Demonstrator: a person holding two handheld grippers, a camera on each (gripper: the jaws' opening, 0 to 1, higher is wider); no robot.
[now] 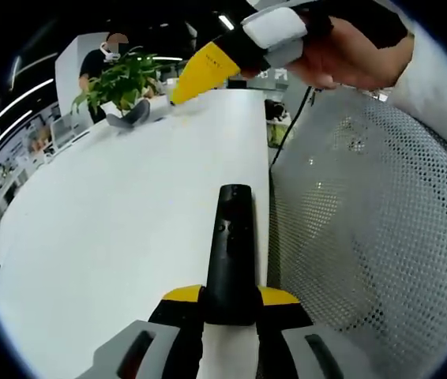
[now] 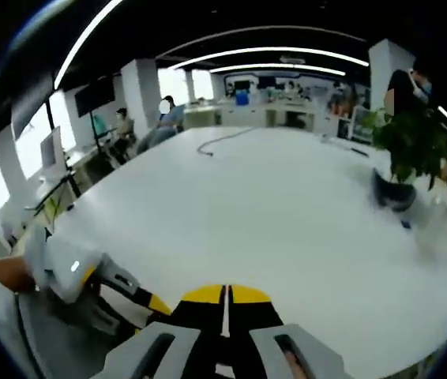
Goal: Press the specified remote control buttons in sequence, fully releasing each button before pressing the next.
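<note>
Gripping the black remote (image 1: 231, 257) at lower centre of the left gripper view, the left gripper (image 1: 231, 304) was clenched on its near end above the white table (image 1: 113, 229). The right gripper (image 1: 208, 71) hung at upper centre there, off the buttons; in the right gripper view its tips (image 2: 225, 304) sat together, empty. A potted plant (image 2: 409, 150) stood at right. No press was under way; presses done couldn't be told.

Black remote control (image 1: 234, 253), clamped between jaws
</note>
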